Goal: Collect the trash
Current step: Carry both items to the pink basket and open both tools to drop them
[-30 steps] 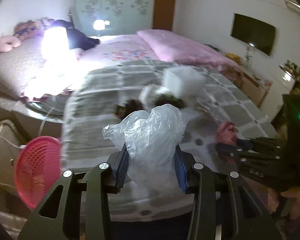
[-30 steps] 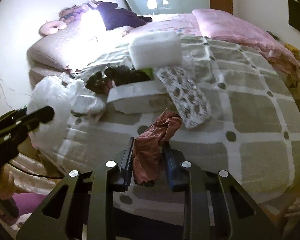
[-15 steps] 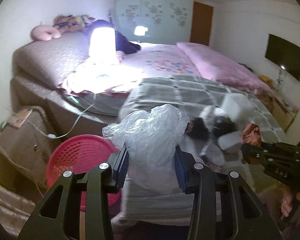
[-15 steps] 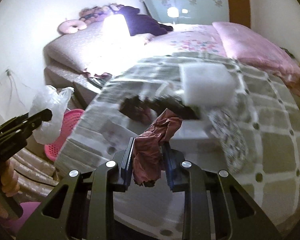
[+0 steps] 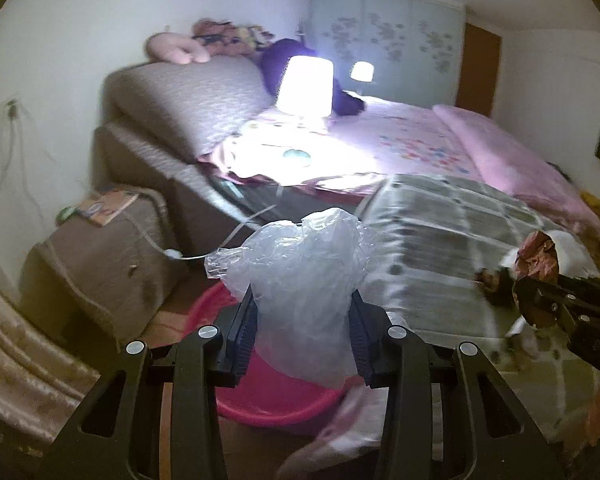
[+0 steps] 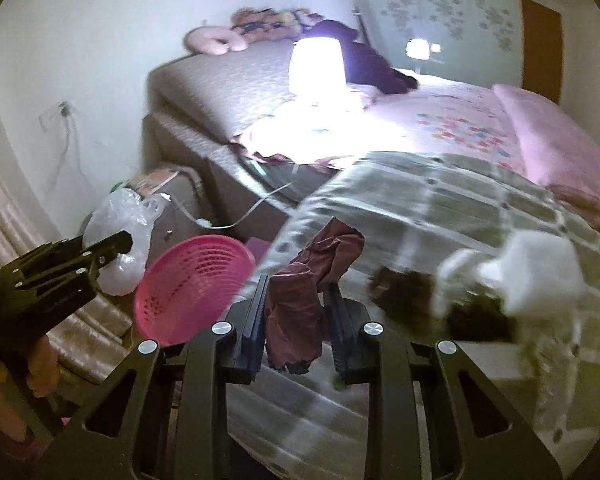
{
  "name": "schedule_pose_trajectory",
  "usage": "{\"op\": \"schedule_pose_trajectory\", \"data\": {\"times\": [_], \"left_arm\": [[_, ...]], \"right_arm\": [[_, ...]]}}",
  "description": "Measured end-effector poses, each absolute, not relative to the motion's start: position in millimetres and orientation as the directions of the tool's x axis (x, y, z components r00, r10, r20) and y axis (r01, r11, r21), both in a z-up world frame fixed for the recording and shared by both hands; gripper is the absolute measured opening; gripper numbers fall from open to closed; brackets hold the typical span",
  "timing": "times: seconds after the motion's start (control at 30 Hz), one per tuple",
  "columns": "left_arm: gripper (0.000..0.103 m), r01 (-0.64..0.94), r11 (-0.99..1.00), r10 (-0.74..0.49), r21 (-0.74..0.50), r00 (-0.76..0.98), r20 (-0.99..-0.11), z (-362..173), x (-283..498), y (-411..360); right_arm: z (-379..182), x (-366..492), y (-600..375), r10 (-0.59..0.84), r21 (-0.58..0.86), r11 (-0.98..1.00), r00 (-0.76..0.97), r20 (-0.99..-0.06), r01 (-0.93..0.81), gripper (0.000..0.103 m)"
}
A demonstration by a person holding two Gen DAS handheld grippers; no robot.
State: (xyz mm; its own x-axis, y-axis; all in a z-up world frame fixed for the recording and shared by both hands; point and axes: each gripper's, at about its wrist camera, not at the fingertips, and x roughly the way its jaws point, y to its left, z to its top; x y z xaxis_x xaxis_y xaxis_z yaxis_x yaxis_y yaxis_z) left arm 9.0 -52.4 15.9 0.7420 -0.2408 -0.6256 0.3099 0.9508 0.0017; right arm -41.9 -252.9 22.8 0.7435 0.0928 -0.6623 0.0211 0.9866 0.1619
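Two grippers, each carrying trash. Left gripper (image 5: pixel 303 334): jaws pressing on both sides of a crumpled clear plastic bag (image 5: pixel 300 280), which is bulging up past the fingertips; a pink basket (image 5: pixel 278 398) is sitting directly beneath it on the floor. Right gripper (image 6: pixel 296 320): jaws closing on a dark red wrapper (image 6: pixel 304 300), hanging over the checked blanket (image 6: pixel 440 208); the basket is lying left of it, a lit lamp (image 6: pixel 317 66) glowing beyond.

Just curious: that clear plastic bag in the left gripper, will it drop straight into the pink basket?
The plastic bag looks thin and crumpled, so probably very light and floppy. It may drift or cling rather than fall straight, though the basket seems wide enough.
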Motion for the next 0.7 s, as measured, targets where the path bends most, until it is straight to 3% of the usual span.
{"op": "schedule_pose_trajectory", "data": {"times": [0.7], "left_arm": [[0.040, 0.173, 0.985, -0.113, 0.014, 0.698, -0.708, -31.4, 52.8, -10.7]], "right_arm": [[-26.6, 52.6, -170.7, 0.243, 0.183, 0.970, 0.611, -0.753, -0.159, 0.028]]}}
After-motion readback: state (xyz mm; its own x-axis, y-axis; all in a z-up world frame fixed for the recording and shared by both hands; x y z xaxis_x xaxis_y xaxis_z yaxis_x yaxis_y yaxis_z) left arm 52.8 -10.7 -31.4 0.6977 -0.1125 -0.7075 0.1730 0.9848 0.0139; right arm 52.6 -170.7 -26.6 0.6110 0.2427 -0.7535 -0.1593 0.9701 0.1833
